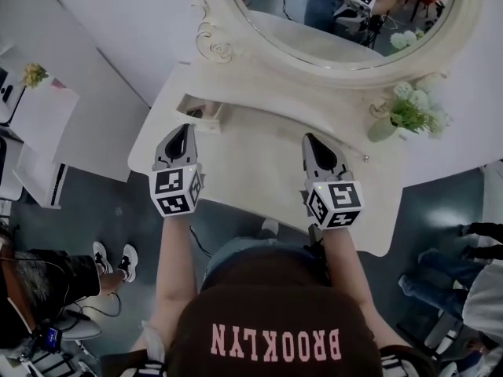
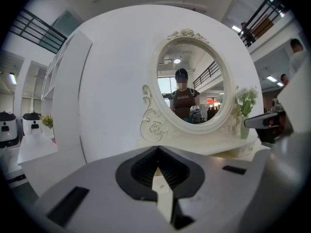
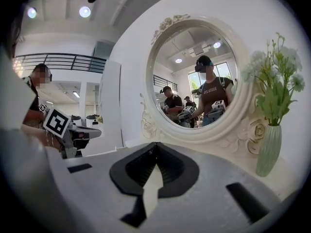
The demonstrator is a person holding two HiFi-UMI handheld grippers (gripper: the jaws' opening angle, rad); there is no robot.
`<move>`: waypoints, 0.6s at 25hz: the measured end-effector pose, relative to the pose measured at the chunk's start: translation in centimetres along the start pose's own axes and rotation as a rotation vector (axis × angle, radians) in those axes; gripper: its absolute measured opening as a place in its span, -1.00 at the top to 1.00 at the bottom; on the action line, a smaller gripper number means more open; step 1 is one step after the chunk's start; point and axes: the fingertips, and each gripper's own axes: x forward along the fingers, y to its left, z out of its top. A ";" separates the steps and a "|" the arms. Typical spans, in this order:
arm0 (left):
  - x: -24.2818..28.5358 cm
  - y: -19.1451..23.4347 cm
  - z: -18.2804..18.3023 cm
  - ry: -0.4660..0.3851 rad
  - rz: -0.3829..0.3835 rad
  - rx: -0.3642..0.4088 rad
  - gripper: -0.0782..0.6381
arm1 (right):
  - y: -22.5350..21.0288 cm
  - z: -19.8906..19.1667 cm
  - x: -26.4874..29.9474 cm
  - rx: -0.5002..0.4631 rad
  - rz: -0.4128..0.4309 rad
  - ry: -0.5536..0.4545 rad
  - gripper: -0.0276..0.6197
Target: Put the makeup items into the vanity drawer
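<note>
A white vanity table (image 1: 259,171) with an oval mirror (image 1: 338,22) fills the head view. At its back left a small drawer (image 1: 202,110) stands open, with something dark inside that I cannot make out. No loose makeup item shows on the tabletop. My left gripper (image 1: 184,129) hovers over the table's left part, just in front of the drawer, shut and empty. My right gripper (image 1: 308,138) hovers over the middle, also shut and empty. In the left gripper view the jaws (image 2: 157,149) meet in front of the mirror (image 2: 190,86). In the right gripper view the tips (image 3: 155,144) are likewise together.
A pale green vase of white flowers (image 1: 409,112) stands at the table's back right, also as the vase (image 3: 268,149) in the right gripper view. A white wall runs behind the vanity. Other people's legs and shoes (image 1: 114,259) show on the floor at left.
</note>
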 end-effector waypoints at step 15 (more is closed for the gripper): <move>-6.1 1.8 0.5 -0.089 -0.038 -0.046 0.77 | 4.7 0.8 -3.7 -0.080 -0.061 -0.052 0.92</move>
